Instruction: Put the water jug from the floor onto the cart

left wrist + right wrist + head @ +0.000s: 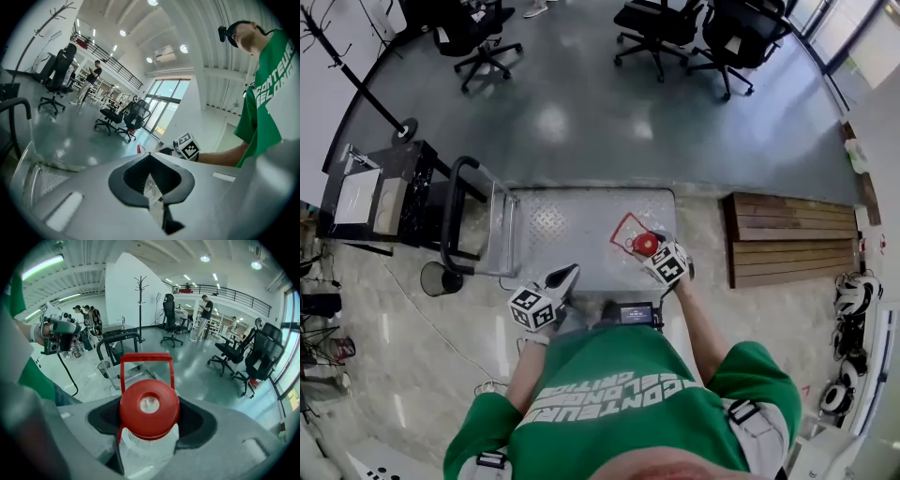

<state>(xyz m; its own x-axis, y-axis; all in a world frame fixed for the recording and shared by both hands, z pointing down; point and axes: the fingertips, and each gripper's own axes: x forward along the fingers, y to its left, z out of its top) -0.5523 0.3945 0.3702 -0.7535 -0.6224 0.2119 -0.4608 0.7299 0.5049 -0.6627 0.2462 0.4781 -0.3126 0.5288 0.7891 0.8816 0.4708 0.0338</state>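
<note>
The right tool (150,439) is clamped on the water jug (146,453). Its two grey jaws close in from either side on the clear neck, just under the red cap (149,408), which fills the middle of the right gripper view. The jug's red carrying handle (145,357) stands upright behind the cap.

In the head view the cap sits just right of centre, touching the front of the right tool, whose marker cube (669,265) lies immediately below and right of it. The jug is over the right-hand near part of the cart (553,225), above its silver chequer-plate deck. Whether its base rests on the deck or hangs above it cannot be told.

The left tool (566,277) is lower left of the jug in the head view, apart from it, at the near edge of the deck. Its jaws are drawn together, leaving only a thin slit. Something pale and glassy shows in that slit, but what it is cannot be told.

The cart's black push bar (455,202) stands at the deck's left end.
</note>
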